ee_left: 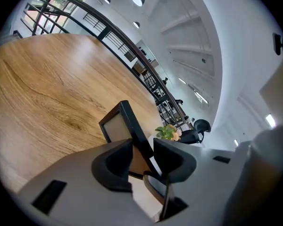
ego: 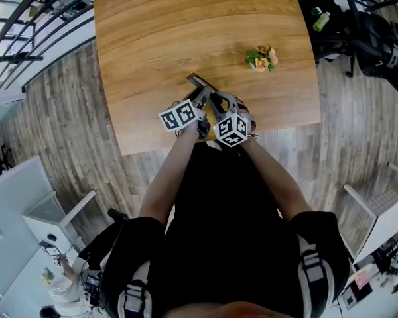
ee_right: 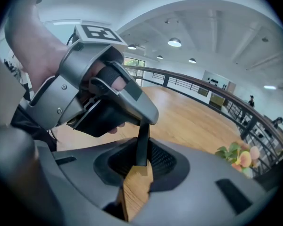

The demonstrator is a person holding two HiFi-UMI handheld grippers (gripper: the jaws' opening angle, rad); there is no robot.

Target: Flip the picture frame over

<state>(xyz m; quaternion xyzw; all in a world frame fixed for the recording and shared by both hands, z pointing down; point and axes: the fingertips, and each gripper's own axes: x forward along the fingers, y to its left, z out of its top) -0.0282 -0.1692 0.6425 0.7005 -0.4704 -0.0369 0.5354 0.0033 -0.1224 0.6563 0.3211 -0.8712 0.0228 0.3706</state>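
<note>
head view: overhead, far | L+R gripper views: close, low over table (ego: 152,38) | shared: flowers (ego: 261,58)

Wide wooden table (ego: 152,45), open surface across its far and left parts, small flower sprig (ego: 261,58) standing toward the right, picture frame (ego: 199,83) held on edge near the front, left gripper (ee_left: 142,154) and right gripper (ee_right: 141,159) clamped on it, crowding each other.

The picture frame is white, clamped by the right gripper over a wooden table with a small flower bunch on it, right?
No: the picture frame is black, not white, as the left gripper view shows. The right gripper does clamp it over the wooden table, where the flower bunch sits.
</note>
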